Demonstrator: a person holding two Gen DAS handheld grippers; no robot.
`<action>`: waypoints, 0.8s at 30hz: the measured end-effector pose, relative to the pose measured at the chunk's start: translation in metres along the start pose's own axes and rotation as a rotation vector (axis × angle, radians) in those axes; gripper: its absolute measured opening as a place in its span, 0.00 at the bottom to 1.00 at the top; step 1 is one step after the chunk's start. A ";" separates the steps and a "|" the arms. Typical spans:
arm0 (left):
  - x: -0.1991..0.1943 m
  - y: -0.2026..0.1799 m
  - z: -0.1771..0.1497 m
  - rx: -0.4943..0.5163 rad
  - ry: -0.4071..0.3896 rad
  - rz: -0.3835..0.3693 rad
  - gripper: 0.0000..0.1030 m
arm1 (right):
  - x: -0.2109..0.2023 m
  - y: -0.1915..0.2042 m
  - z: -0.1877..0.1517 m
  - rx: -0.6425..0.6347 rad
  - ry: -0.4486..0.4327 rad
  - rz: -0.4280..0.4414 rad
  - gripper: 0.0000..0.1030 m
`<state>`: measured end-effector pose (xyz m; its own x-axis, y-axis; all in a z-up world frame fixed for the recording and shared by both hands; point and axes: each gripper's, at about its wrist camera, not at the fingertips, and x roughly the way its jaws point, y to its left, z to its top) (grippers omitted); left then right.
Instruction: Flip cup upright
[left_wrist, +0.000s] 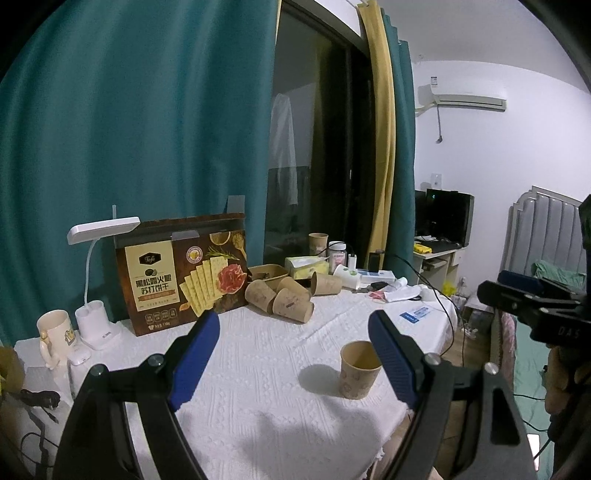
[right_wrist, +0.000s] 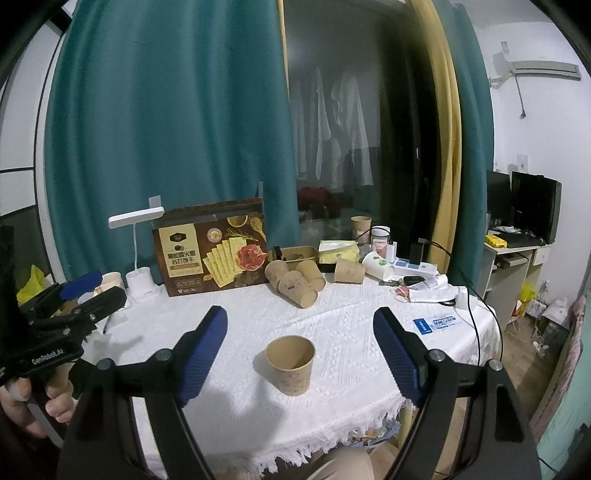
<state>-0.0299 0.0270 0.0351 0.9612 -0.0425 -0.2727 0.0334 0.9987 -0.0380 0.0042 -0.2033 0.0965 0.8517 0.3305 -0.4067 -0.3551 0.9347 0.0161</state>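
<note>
Closest to my lens are the blue pads of my right gripper (right_wrist: 300, 341), spread wide with nothing between them but air. Just past them a paper cup (right_wrist: 290, 363) stands on the white tablecloth (right_wrist: 229, 398), mouth up, near the front edge of the table and clear of both pads. From the left wrist view the same cup (left_wrist: 359, 369) sits low and to the right, partly hidden behind the right-hand pad of my left gripper (left_wrist: 293, 356), whose jaws also stand open and hold nothing.

I judge this cup finished: it is already on its base. What remains, as I read it, is the heap of cups (right_wrist: 295, 280) lying on their sides at the back of the table, in front of the cracker box (right_wrist: 210, 247) and beside a shallow paper tray (right_wrist: 295, 253). One more lies apart to the right (right_wrist: 349, 271).

My next move calls for reaching past the standing cup without clipping it, then lining the open pads across the wall of one tipped cup. They overlap and touch each other, so I would take an outer one first; thin paper will crush under a hard squeeze.
</note>
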 end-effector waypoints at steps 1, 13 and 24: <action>0.000 -0.001 0.000 0.001 0.001 -0.001 0.80 | 0.000 0.000 0.000 0.000 0.000 0.000 0.77; 0.005 -0.004 0.000 0.004 0.005 -0.003 0.80 | 0.000 -0.001 0.000 0.001 0.001 0.001 0.77; 0.005 -0.005 0.000 0.004 0.004 -0.003 0.80 | 0.002 -0.001 -0.001 0.001 0.001 0.000 0.77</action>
<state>-0.0251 0.0222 0.0337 0.9599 -0.0456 -0.2767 0.0374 0.9987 -0.0349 0.0056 -0.2039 0.0951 0.8512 0.3304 -0.4079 -0.3546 0.9349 0.0173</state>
